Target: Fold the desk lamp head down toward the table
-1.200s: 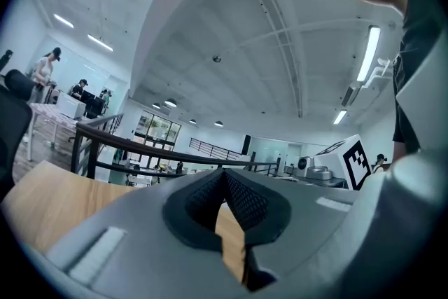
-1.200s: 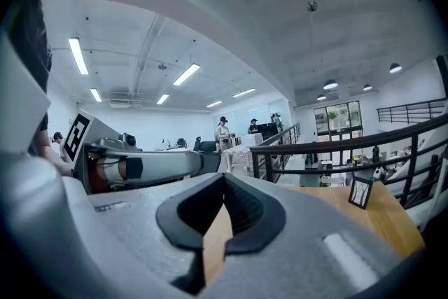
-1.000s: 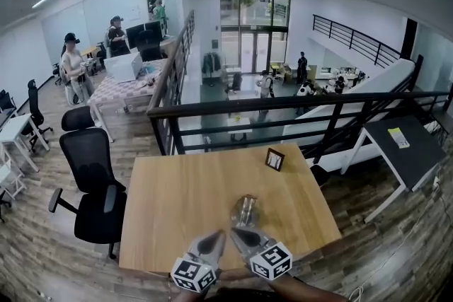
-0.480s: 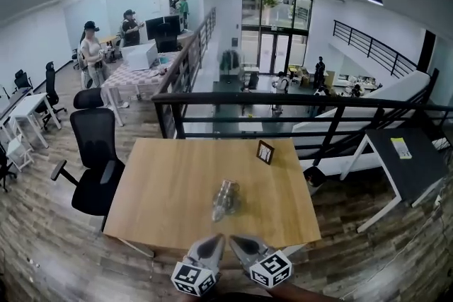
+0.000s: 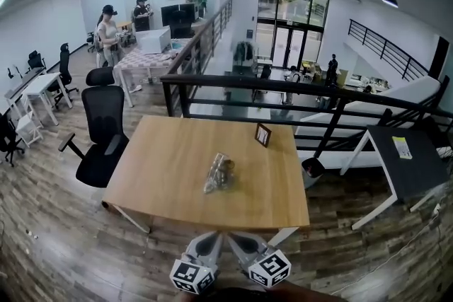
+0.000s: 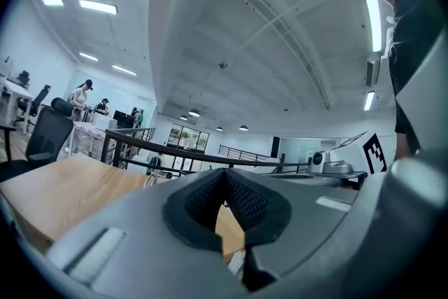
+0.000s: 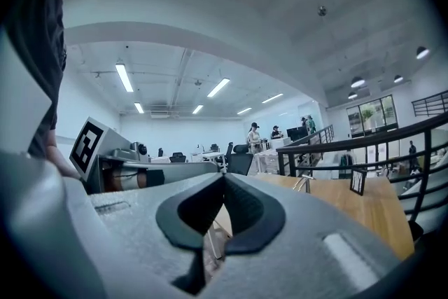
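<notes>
The desk lamp (image 5: 219,172) shows as a small silvery, shiny thing lying low in the middle of the wooden table (image 5: 163,180); its shape is too small to make out. In the right gripper view it is a thin metal loop (image 7: 302,183) far ahead. My left gripper (image 5: 211,240) and right gripper (image 5: 235,238) are side by side below the table's near edge, well short of the lamp. Both are shut with nothing between the jaws, as the left gripper view (image 6: 224,173) and the right gripper view (image 7: 224,176) show.
A small dark picture frame (image 5: 262,134) stands near the table's far right edge. A black railing (image 5: 297,92) runs behind the table. A black office chair (image 5: 101,134) stands at the left. A dark side table (image 5: 407,155) is at the right. People stand far back left.
Both grippers have drawn back from over the table's near part to beyond its near edge. The table and lamp now lie farther ahead. Jaws stayed shut.
</notes>
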